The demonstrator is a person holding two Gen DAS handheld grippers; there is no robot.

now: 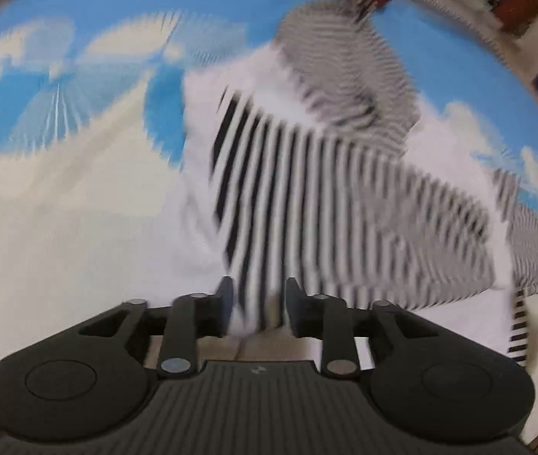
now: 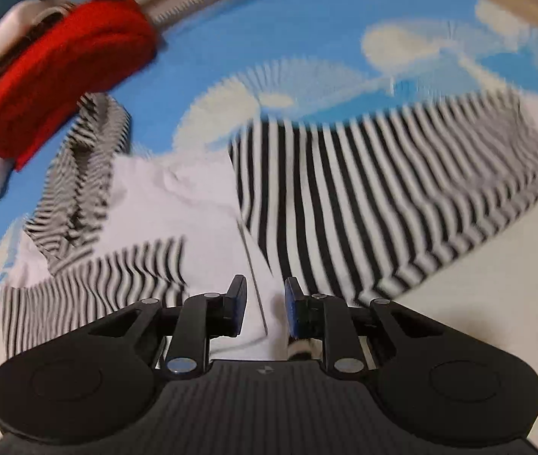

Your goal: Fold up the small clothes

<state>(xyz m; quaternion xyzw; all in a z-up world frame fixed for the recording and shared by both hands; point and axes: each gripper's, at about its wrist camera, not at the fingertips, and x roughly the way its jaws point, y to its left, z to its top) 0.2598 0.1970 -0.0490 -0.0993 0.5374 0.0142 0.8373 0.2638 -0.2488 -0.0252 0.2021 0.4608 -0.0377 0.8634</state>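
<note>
surface: blue cloud-print sheet [image 1: 79, 11], red cloth [image 2: 68, 76] upper left.
garment: striped top [image 2: 363, 189] mid-frame, half folded.
tools: i see left gripper [image 1: 257, 303] and right gripper [image 2: 265, 303] parted, cloth between, unpinched.
step: releasing the fold, i judge.
next: i'd regrip an edge.

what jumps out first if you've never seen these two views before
The black-and-white striped garment fills the middle of both views, spread on a sheet printed with blue sky and white clouds. A bright red folded cloth sits at the far edge, upper left in the right wrist view. Both views are blurred.
</note>
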